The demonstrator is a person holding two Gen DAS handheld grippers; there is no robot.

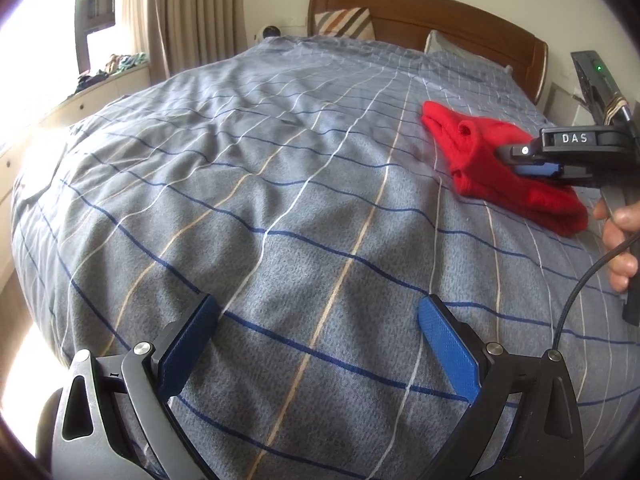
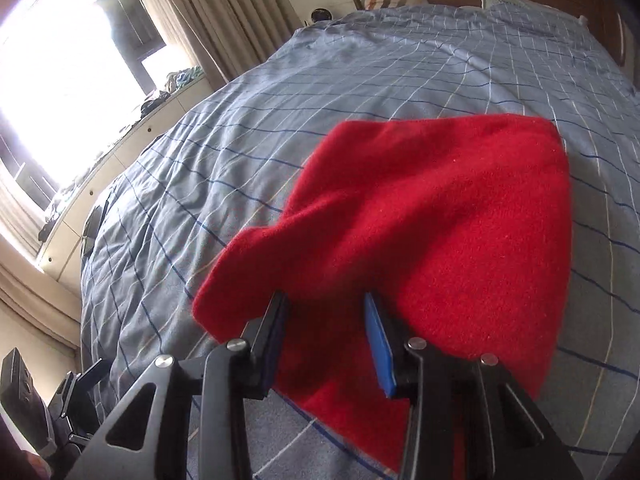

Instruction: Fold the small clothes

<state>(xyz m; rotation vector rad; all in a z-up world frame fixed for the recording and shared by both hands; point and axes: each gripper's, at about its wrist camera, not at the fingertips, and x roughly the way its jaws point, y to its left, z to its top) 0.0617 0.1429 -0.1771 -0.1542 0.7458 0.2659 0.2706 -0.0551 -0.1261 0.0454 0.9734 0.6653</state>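
A small red knitted garment [image 1: 504, 168] lies bunched on the blue-grey checked bedspread [image 1: 280, 184], at the right of the left wrist view. It fills the middle of the right wrist view [image 2: 440, 216]. My right gripper [image 2: 326, 308] is open, its blue pads just over the garment's near edge; it shows from the side in the left wrist view [image 1: 520, 160]. My left gripper [image 1: 316, 316] is open and empty above bare bedspread, well to the left of the garment.
A wooden headboard [image 1: 440, 12] with a striped pillow [image 1: 344, 22] stands at the far end. Curtains [image 1: 192, 12], a bright window and a low cabinet [image 1: 100, 92] with clothes on it run along the left side. A black cable [image 1: 580, 284] hangs by the right hand.
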